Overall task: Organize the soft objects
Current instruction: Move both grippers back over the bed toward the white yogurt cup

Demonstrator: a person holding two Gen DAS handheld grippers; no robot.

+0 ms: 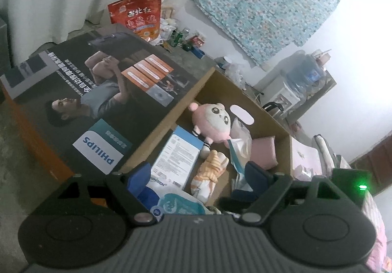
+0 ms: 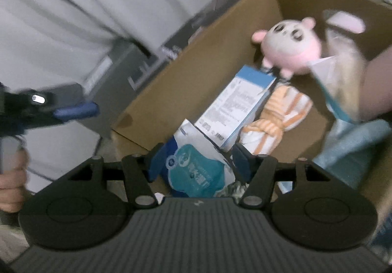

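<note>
Inside, an open cardboard box [image 1: 215, 81] holds the soft things: a pink round-headed plush [image 1: 215, 123] lies toward the far wall, an orange-striped plush [image 1: 210, 170] just in front of it, a pink pillow [image 1: 265, 153] to their right, with a blue-and-white carton [image 1: 176, 157] and a teal wipes pack [image 2: 196, 172] alongside. The left hand-held gripper [image 1: 198, 175] hangs over the near end of the box with its blue jaws spread wide and nothing between the pads. The right hand-held gripper [image 2: 198, 162] is also above the box, jaws parted about halfway and gripping nothing, the wipes pack showing beyond the gap. A large printed Philips box [image 1: 98, 101] stands just left of the cardboard one.
</note>
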